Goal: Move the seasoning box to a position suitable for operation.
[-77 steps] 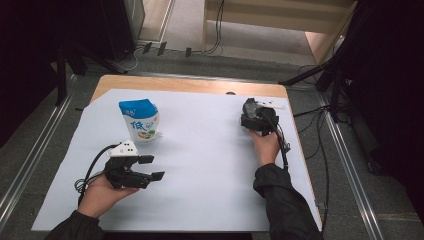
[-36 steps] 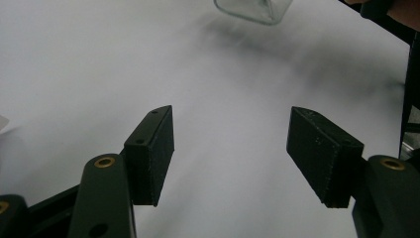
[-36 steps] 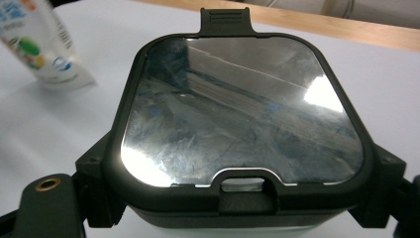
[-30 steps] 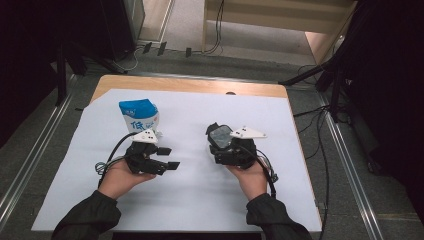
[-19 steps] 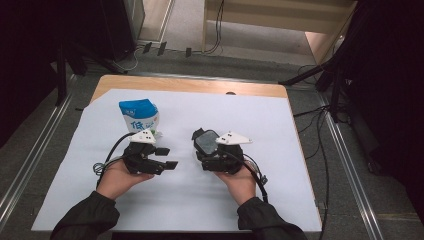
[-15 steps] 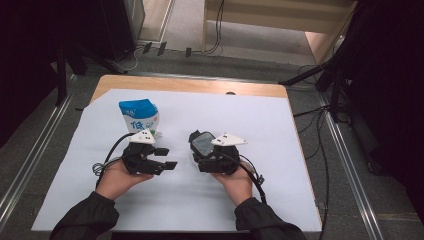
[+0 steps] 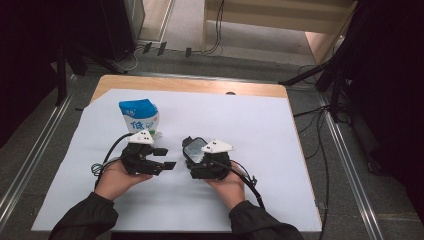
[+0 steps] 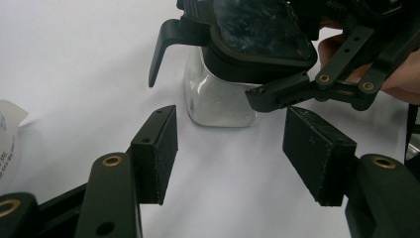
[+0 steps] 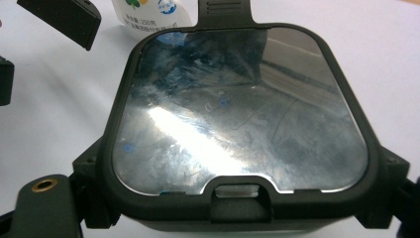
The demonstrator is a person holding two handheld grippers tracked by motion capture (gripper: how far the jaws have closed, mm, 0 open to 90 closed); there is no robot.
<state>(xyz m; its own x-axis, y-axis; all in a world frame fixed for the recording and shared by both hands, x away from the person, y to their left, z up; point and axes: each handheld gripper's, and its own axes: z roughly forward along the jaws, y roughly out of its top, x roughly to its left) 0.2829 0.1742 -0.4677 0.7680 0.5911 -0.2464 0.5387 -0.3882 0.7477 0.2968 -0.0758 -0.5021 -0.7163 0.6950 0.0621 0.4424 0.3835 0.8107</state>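
A square clear jar (image 7: pixel 196 149) with a black-rimmed glossy lid sits on the white sheet in the middle of the table. My right gripper (image 7: pixel 196 159) is shut on it, with a jaw on each side. In the right gripper view the lid (image 9: pixel 237 104) lies close below the camera. My left gripper (image 7: pixel 166 158) stands open just left of the jar, with nothing between its jaws. In the left gripper view (image 8: pixel 230 148) the jar's clear body (image 8: pixel 218 101) stands just beyond the open jaws, apart from them.
A blue and white pouch (image 7: pixel 139 116) stands upright behind the left gripper and shows at the top of the right gripper view (image 9: pixel 148 15). The white sheet (image 7: pixel 260 125) covers most of the wooden table (image 7: pixel 200 85). Cables trail from both grippers.
My right gripper has carried the jar from the table's far right to its middle, next to the left gripper. The left gripper has moved forward and right, and stays open.
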